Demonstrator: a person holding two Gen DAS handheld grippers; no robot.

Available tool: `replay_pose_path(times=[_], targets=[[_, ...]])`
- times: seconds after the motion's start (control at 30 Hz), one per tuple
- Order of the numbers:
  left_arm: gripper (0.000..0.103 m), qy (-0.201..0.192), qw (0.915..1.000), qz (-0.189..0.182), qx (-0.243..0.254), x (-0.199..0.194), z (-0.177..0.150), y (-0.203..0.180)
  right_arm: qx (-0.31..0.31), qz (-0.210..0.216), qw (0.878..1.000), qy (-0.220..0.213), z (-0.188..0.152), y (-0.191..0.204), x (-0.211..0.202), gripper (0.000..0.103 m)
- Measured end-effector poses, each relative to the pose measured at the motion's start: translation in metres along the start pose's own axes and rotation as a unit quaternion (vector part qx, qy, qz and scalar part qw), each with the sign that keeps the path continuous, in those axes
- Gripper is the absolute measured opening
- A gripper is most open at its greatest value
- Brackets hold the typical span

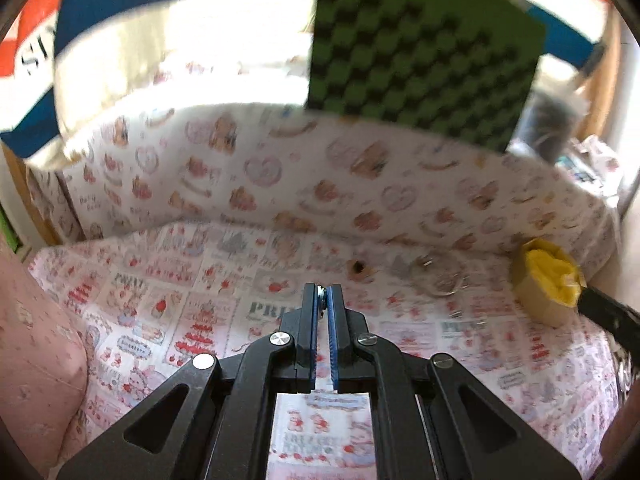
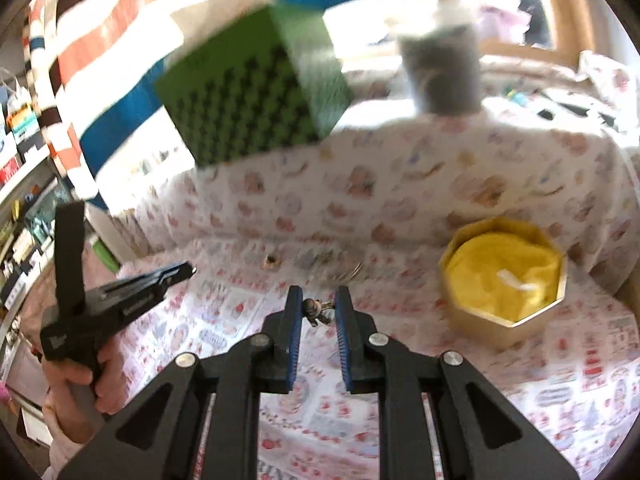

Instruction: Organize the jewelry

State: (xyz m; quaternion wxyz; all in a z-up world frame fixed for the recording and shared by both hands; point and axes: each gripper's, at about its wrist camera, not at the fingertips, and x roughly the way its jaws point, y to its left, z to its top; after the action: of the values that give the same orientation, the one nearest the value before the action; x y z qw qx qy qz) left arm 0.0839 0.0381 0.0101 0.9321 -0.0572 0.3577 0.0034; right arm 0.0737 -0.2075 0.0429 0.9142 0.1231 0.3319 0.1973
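Note:
My left gripper is shut on a small silver piece of jewelry pinched at its fingertips, held above the patterned cloth; it also shows in the right wrist view. My right gripper is closed on a small bronze and silver trinket between its blue pads. A gold octagonal box lined with yellow cloth stands to the right; it shows in the left wrist view too. A small brown ring-like piece and thin wire hoops lie on the cloth ahead.
A cloth-covered wall rises behind the surface. A green and black checkered box stands on top of it, next to a grey container. Shelves are at far left.

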Motion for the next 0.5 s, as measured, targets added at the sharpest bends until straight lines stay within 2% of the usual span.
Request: replay_pose_path(times=[0.1,0.2,0.33,0.4,0.5], targets=[[0.004,-0.030,0.9992,-0.025,0.006,-0.021,0.002,-0.011,0.020,-0.012,0.999,-0.031,0.007,-0.017,-0.021,0.015],[0.004,-0.048,0.9983,-0.030,0.014,-0.034,0.007,-0.029,0.027,-0.018,0.997,-0.064,0.016,-0.033,-0.038,0.015],[0.004,-0.040,0.9967,-0.058,0.039,-0.033,0.021,-0.066,0.064,-0.032,0.995,-0.074,0.023,-0.067,-0.039,0.015],[0.004,-0.034,0.9942,-0.092,0.045,-0.030,0.031,-0.089,0.082,-0.054,0.993,-0.073,0.026,-0.086,-0.034,0.015],[0.004,-0.009,0.9910,-0.128,0.037,-0.013,0.045,-0.121,0.111,-0.055,0.991,-0.053,0.026,-0.115,-0.019,0.015]])
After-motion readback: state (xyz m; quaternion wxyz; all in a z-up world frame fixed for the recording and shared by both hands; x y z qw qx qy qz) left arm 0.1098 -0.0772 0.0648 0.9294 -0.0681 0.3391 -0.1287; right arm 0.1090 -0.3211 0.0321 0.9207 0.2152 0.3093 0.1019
